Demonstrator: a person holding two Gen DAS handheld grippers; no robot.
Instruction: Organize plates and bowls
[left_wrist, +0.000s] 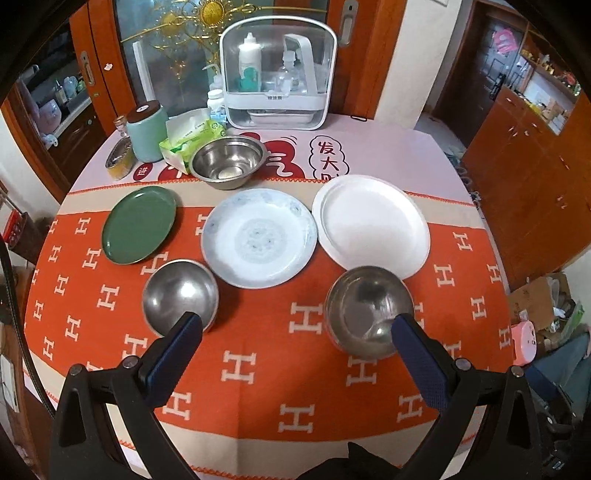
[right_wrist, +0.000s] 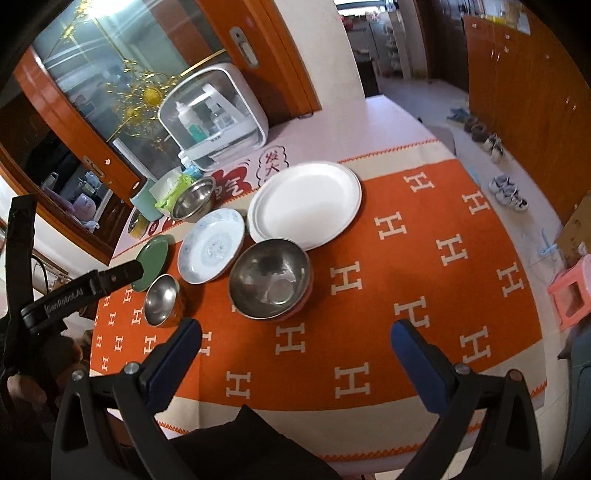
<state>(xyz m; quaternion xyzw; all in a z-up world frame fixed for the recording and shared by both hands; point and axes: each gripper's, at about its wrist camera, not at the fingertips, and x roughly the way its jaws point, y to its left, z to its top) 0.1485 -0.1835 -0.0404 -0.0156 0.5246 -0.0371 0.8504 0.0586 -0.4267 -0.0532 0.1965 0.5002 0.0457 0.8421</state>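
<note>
On the orange cloth lie a green plate (left_wrist: 139, 224), a blue-patterned white plate (left_wrist: 258, 242) and a white plate (left_wrist: 371, 225). A small steel bowl (left_wrist: 180, 297) and a larger steel bowl (left_wrist: 369, 308) stand in front of them; a third steel bowl (left_wrist: 227, 160) stands behind. My left gripper (left_wrist: 295, 332) is open and empty, held above the cloth between the two front bowls. My right gripper (right_wrist: 295, 334) is open and empty, just in front of the larger bowl (right_wrist: 269, 278). The right wrist view also shows the white plate (right_wrist: 306, 201), patterned plate (right_wrist: 210, 251), green plate (right_wrist: 153, 260) and small bowl (right_wrist: 162, 300).
At the table's back stand a white clear-fronted storage box (left_wrist: 277, 77), a mint jar (left_wrist: 147, 131), a tissue pack (left_wrist: 190, 138) and a tape roll (left_wrist: 120, 158). Wooden cabinets (left_wrist: 532, 155) stand to the right. Shoes (right_wrist: 508, 192) and a pink stool (right_wrist: 572, 291) are on the floor.
</note>
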